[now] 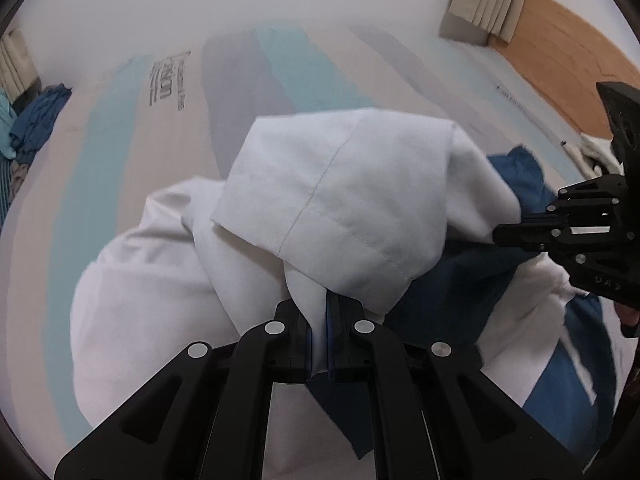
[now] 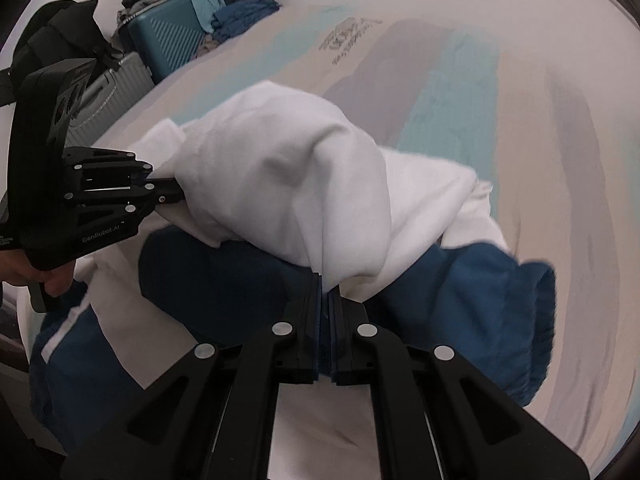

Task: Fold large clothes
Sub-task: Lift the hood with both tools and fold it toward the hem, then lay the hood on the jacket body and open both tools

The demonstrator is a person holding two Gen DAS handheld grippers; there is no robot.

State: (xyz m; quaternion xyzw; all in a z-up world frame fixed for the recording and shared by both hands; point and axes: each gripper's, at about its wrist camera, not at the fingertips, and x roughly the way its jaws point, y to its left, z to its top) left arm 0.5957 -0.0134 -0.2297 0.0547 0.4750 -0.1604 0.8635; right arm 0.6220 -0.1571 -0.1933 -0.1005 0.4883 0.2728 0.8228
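With both sets of jaws clamped tight on white cloth, the left gripper (image 1: 319, 334) and right gripper (image 2: 325, 312) each pinch an edge of the white-and-blue garment (image 1: 336, 184), which is bunched up over the striped bed (image 1: 132, 148).

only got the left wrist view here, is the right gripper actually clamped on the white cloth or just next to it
Observer: Clamped. In the right wrist view the right gripper is shut on the white fabric, pinched between its fingers.
Operator: anything under the white part on that side
Observer: Yes, a blue sleeve with an open cuff sticks out to its right.
Operator: whats past the bed on the left
Observer: A teal suitcase with clothes piled on it, beside a grey one.
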